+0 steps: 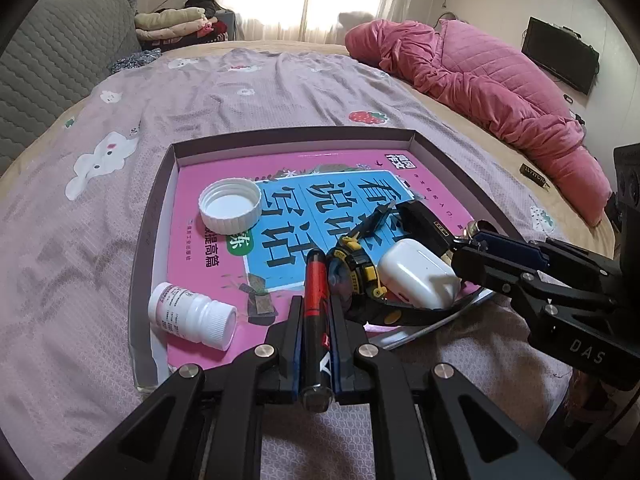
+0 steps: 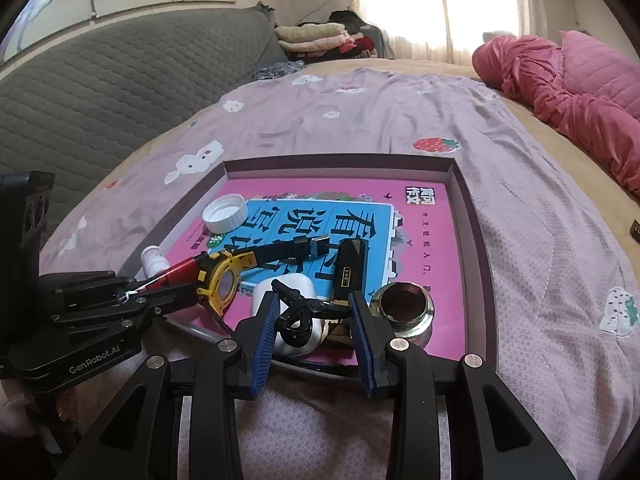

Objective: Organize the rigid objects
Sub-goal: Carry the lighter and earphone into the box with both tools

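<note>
A shallow box tray lies on the bed, lined with a pink and blue book. My left gripper is shut on a red and black pen, holding it over the tray's near edge. My right gripper is open at the tray's near edge, its fingers either side of a white earbud case and a watch strap. A yellow and black watch, a black lighter, a metal ring fitting, a white cap and a white pill bottle lie in the tray.
The bed has a lilac sheet. A pink quilt lies at the right. A grey padded headboard stands at the left. Folded clothes sit at the back. A small dark object lies on the bed right of the tray.
</note>
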`<state>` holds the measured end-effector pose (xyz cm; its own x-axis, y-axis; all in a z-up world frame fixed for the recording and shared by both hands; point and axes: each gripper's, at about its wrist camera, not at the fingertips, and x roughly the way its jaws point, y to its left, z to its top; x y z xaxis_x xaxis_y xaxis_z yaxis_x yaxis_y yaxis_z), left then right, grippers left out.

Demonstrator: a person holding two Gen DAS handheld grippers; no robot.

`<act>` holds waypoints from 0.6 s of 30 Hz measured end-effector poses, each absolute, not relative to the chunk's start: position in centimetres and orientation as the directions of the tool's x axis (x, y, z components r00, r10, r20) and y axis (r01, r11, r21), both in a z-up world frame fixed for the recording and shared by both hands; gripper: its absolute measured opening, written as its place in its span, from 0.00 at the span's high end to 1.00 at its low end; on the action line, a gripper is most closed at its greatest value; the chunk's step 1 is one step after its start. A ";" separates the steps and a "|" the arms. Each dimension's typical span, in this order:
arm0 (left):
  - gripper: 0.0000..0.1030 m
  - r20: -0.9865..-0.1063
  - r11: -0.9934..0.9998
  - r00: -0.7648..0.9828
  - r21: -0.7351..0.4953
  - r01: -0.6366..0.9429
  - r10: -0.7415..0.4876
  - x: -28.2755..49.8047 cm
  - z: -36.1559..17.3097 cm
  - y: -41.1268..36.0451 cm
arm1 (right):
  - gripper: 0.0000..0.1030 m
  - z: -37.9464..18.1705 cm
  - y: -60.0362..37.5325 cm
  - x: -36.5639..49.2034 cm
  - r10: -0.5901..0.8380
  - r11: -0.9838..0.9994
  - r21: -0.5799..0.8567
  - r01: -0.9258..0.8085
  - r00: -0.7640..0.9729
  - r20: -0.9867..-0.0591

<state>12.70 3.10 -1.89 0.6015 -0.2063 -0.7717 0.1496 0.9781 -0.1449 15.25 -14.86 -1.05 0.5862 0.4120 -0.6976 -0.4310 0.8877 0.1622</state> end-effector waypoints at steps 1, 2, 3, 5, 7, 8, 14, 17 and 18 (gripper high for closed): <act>0.90 -0.772 0.978 0.601 -0.145 0.150 -0.206 12.7 -1.9 3.1 | 0.65 -1.1 -14.9 15.3 0.411 0.888 0.160 -0.431 0.586 -0.699; 0.90 -0.772 0.978 0.602 -0.145 0.149 -0.206 12.7 -1.9 3.1 | 0.65 -1.1 -14.8 15.3 0.410 0.888 0.159 -0.432 0.585 -0.700; 0.90 -0.772 0.978 0.602 -0.145 0.149 -0.206 12.7 -1.9 3.1 | 0.65 -1.1 -14.8 15.3 0.409 0.888 0.158 -0.432 0.584 -0.701; 0.90 -0.772 0.978 0.602 -0.144 0.150 -0.206 12.7 -1.9 3.1 | 0.65 -1.2 -14.8 15.4 0.405 0.889 0.154 -0.431 0.584 -0.704; 0.90 -0.772 0.978 0.602 -0.146 0.149 -0.207 12.7 -1.9 3.1 | 0.65 -1.3 -14.8 15.4 0.398 0.892 0.149 -0.428 0.585 -0.707; 0.90 -0.772 0.978 0.602 -0.146 0.147 -0.206 12.7 -1.9 3.1 | 0.65 -1.3 -14.7 15.4 0.395 0.892 0.146 -0.427 0.584 -0.709; 0.90 -0.774 0.979 0.599 -0.168 0.120 -0.206 12.7 -2.2 3.8 | 0.65 -1.8 -14.3 15.4 0.371 0.895 0.116 -0.431 0.576 -0.728; 0.90 -0.775 0.978 0.597 -0.177 0.113 -0.209 12.8 -2.2 4.0 | 0.65 -1.9 -14.2 15.3 0.359 0.897 0.099 -0.431 0.578 -0.732; 0.90 -0.775 0.978 0.597 -0.178 0.113 -0.209 12.8 -2.3 4.1 | 0.65 -1.9 -14.3 15.3 0.360 0.897 0.101 -0.431 0.579 -0.731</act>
<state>12.82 4.07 -2.25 0.5965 -0.2094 -0.7748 0.1126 0.9776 -0.1776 15.32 -14.26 -1.93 0.5789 0.3603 -0.7314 -0.4308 0.8968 0.1008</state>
